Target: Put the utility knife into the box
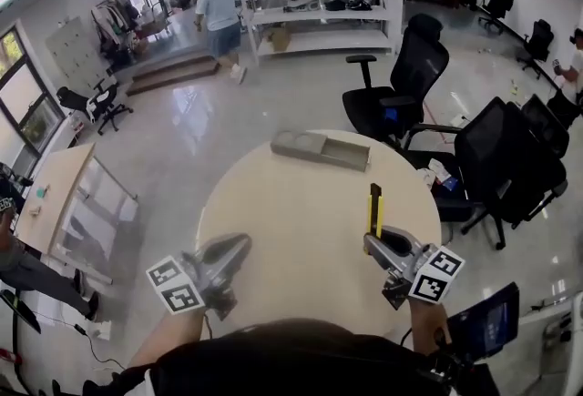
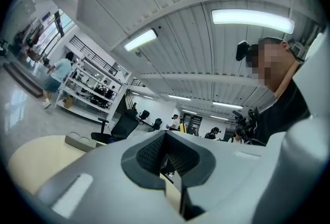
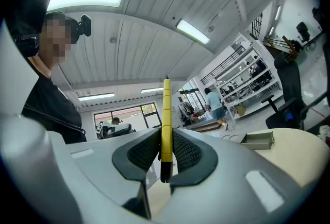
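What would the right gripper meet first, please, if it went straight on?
Probably the box, near its right end, though the right gripper, clamping the utility knife, may pass above.

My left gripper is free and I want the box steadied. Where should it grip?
Probably the box at its flat, covered left end, pinched across its narrow width from the side nearest the left gripper. The recessed open end on the right should stay free for the utility knife in the right gripper.

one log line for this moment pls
right gripper: shut on utility knife | left gripper: shut, empty | box: open, far side of table, knife not yet inside
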Demonstrator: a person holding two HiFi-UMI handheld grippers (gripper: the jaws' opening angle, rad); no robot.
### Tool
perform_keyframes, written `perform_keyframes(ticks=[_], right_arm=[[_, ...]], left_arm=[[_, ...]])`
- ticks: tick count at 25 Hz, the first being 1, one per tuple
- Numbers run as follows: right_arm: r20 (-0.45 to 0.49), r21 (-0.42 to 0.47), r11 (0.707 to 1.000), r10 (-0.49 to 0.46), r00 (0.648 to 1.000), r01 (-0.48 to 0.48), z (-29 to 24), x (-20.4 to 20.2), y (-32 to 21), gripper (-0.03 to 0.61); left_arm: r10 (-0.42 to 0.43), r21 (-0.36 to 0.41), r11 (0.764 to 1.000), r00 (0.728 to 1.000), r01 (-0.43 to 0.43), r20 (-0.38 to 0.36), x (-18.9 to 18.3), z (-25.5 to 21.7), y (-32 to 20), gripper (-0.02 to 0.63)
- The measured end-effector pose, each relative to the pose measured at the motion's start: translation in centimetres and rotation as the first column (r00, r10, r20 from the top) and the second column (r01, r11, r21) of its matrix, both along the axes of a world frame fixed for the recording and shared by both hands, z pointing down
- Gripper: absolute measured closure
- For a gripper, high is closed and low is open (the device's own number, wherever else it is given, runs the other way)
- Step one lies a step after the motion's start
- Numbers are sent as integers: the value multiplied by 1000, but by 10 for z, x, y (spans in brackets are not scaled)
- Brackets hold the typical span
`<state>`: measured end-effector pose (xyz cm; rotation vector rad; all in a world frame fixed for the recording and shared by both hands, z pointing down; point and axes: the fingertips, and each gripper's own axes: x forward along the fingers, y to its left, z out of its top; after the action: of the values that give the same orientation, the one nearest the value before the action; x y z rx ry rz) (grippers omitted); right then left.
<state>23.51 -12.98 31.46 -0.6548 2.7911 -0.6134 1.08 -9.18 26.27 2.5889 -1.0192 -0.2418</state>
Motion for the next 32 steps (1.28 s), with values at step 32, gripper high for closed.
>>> perform_keyframes(ticks=[32], right_arm=[[-261, 122, 980, 184, 948, -156, -43, -66, -140, 489]], left_arm=[[-143, 224, 967, 987, 123, 76, -188, -28, -142, 615]])
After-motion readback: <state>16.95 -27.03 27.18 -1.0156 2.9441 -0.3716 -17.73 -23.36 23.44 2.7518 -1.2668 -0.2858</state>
